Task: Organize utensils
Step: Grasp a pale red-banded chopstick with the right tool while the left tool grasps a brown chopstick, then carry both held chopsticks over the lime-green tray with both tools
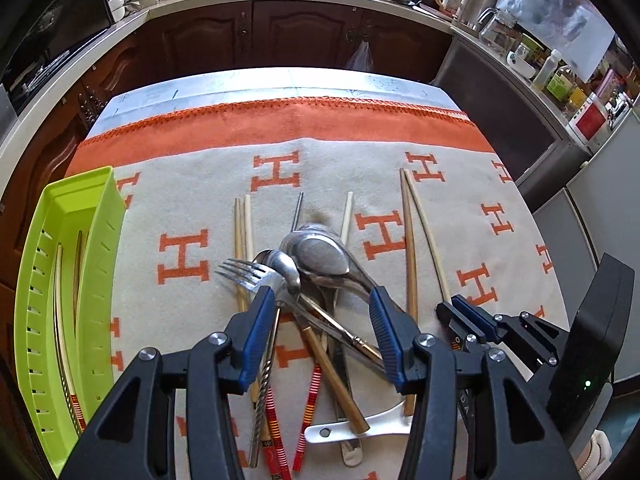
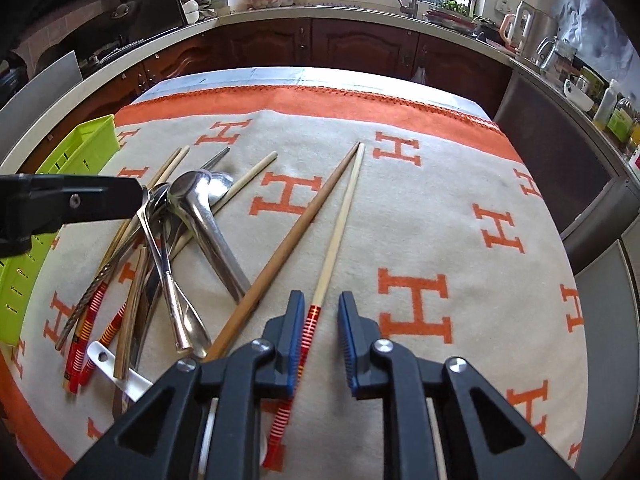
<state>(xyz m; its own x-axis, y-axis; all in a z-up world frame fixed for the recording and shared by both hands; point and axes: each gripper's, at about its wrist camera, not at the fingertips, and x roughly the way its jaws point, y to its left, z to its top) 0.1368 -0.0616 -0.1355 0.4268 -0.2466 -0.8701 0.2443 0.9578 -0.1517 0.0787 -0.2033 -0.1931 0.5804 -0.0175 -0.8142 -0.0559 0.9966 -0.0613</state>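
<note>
The left hand-held gripper [image 1: 320, 304] is held spread above the heap of utensils [image 1: 304, 280] on the cloth-covered table [image 2: 440, 200]; nothing is pinched. The right hand-held gripper [image 2: 319, 312] is positioned astride a pale chopstick [image 2: 340, 224] with a red-striped end; a gap is visible at the right pad. A green tray [image 1: 100, 240] is located at the left.

Table [image 1: 280, 80] under H-patterned cloth [image 1: 192, 184]: green tray [image 1: 100, 240] at left, utensil pile [image 1: 312, 272] (spoons, fork, chopsticks) centre
</note>
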